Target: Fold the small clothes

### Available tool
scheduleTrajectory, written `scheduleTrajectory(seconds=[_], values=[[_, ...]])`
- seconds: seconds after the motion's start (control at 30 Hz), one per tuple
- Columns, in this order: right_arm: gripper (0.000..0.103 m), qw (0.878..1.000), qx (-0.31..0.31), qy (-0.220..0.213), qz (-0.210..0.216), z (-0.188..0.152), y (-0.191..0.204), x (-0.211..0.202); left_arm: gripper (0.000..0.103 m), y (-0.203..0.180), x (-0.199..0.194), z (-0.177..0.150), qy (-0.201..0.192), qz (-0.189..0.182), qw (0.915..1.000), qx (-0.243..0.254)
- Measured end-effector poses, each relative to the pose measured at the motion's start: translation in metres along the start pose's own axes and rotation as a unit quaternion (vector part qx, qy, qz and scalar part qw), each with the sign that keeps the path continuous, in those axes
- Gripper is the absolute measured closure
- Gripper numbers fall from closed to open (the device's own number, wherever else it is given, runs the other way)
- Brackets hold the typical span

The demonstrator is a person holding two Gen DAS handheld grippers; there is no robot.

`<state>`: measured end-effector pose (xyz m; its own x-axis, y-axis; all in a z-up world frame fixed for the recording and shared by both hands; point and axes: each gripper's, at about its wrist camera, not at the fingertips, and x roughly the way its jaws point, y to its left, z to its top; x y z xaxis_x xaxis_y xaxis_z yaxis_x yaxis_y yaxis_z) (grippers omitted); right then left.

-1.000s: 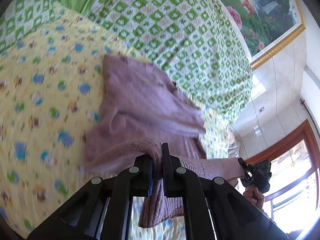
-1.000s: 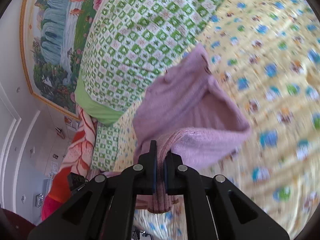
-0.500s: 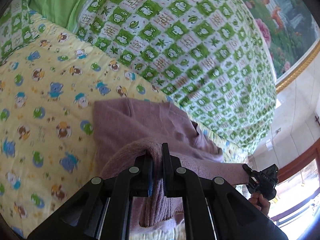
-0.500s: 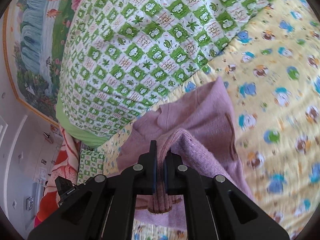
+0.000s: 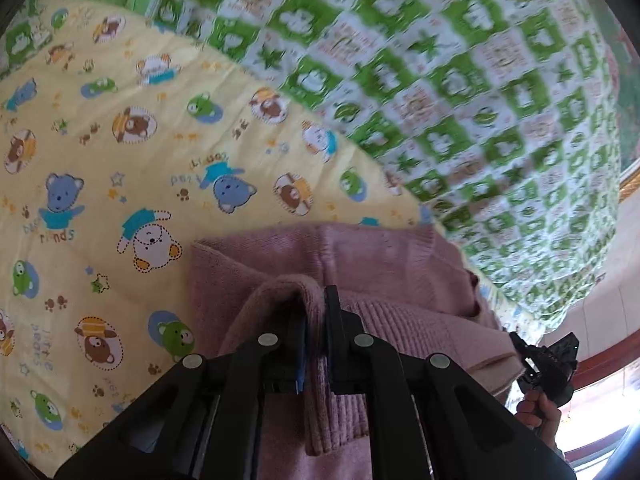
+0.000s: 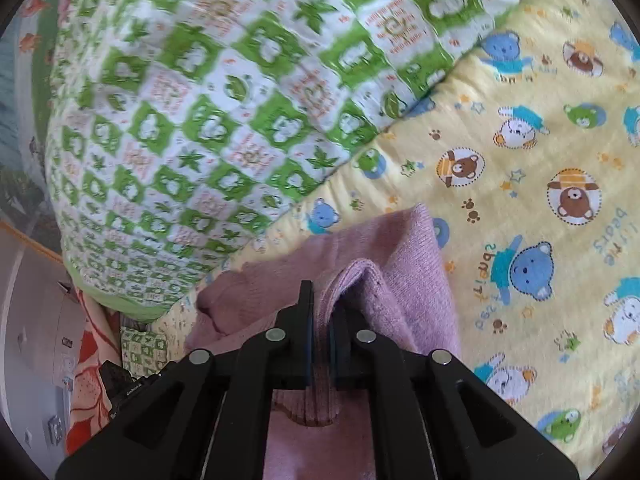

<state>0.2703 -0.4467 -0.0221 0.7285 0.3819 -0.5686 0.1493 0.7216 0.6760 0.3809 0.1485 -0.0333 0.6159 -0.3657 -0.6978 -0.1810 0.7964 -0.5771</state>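
Laying this fold flat means lowering both corners level: the left gripper [image 5: 316,308] is clenched on the pink knit sweater [image 5: 392,264] over the yellow bear-print sheet [image 5: 120,160], the right gripper [image 6: 320,312] likewise.

The yellow cartoon bedsheet [image 5: 132,168] carries printed words, seen upside down or sideways: "little bears" beside a brown bear in both wrist views, and letters ending "riends" under a blue bear in the left view. The green checked quilt [image 6: 208,120] has small orange lettering in its white squares, too blurred to read.
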Motion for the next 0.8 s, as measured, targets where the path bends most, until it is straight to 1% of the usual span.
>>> scheduleTrajectory(seconds=[0.03,0.1,0.13,0.17,0.2,0.23,0.27,0.3,0.33,0.4,0.43,0.5,0.57,0.6,0.63,0.7,0.73,0.77,0.8], values=[[0.094,1.000,0.004,0.001,-0.003,0.001,-0.002,0.002,0.095,0.002,0.002,0.001,0.004,-0.001,1.0000,-0.002],[0.092,1.000,0.011,0.005,-0.007,0.003,-0.005,0.006,0.089,0.002,-0.002,0.002,0.002,-0.009,1.0000,0.001],[0.089,1.000,0.015,0.006,-0.007,0.004,-0.004,0.006,0.082,0.001,-0.005,0.002,0.003,-0.012,0.9999,0.003],[0.086,1.000,0.017,0.004,-0.005,0.005,-0.004,0.005,0.073,0.001,-0.009,0.003,0.003,-0.017,0.9998,0.004],[0.073,1.000,0.018,-0.001,-0.006,0.005,-0.002,0.001,0.068,0.000,-0.015,0.003,0.001,-0.019,0.9998,0.006],[0.056,1.000,0.019,-0.008,-0.006,0.006,-0.001,-0.004,0.057,-0.002,-0.022,0.003,-0.005,-0.015,0.9998,0.011],[0.050,1.000,0.022,-0.023,-0.002,0.007,0.000,-0.012,0.048,-0.003,-0.029,0.002,-0.012,-0.007,0.9997,0.018],[0.045,0.999,0.022,-0.040,-0.002,0.007,0.002,-0.021,0.045,-0.005,-0.038,0.001,-0.020,0.003,0.9994,0.027],[0.045,0.998,0.019,-0.052,-0.005,0.008,0.004,-0.028,0.044,-0.007,-0.047,-0.001,-0.028,0.006,0.9990,0.034],[0.045,0.998,0.008,-0.060,-0.003,0.007,0.010,-0.041,0.044,-0.012,-0.064,-0.007,-0.033,0.003,0.9984,0.047],[0.045,0.998,0.002,-0.061,0.001,0.006,0.014,-0.046,0.044,-0.015,-0.071,-0.011,-0.032,-0.001,0.9977,0.059],[0.045,0.998,-0.030,-0.063,0.003,-0.003,0.026,-0.057,0.044,-0.030,-0.082,-0.027,-0.026,-0.010,0.9946,0.100],[0.045,0.996,-0.068,-0.059,0.006,-0.015,0.041,-0.063,0.043,-0.047,-0.088,-0.054,-0.005,-0.036,0.9895,0.140],[0.045,0.994,-0.099,-0.051,0.014,-0.027,0.051,-0.066,0.043,-0.053,-0.085,-0.066,0.010,-0.050,0.9874,0.150],[0.046,0.992,-0.121,-0.042,0.019,-0.037,0.057,-0.066,0.042,-0.057,-0.081,-0.079,0.028,-0.060,0.9853,0.158],[0.048,0.983,-0.180,0.001,0.033,-0.067,0.074,-0.058,0.042,-0.068,-0.062,-0.108,0.077,-0.073,0.9776,0.182],[0.050,0.979,-0.201,0.025,0.029,-0.079,0.080,-0.049,0.043,-0.074,-0.051,-0.121,0.093,-0.065,0.9735,0.199],[0.051,0.971,-0.233,0.056,0.020,-0.096,0.087,-0.037,0.044,-0.079,-0.039,-0.129,0.103,-0.052,0.9704,0.212],[0.054,0.959,-0.269,0.089,0.007,-0.114,0.094,-0.022,0.044,-0.084,-0.027,-0.134,0.116,-0.046,0.9675,0.220]])
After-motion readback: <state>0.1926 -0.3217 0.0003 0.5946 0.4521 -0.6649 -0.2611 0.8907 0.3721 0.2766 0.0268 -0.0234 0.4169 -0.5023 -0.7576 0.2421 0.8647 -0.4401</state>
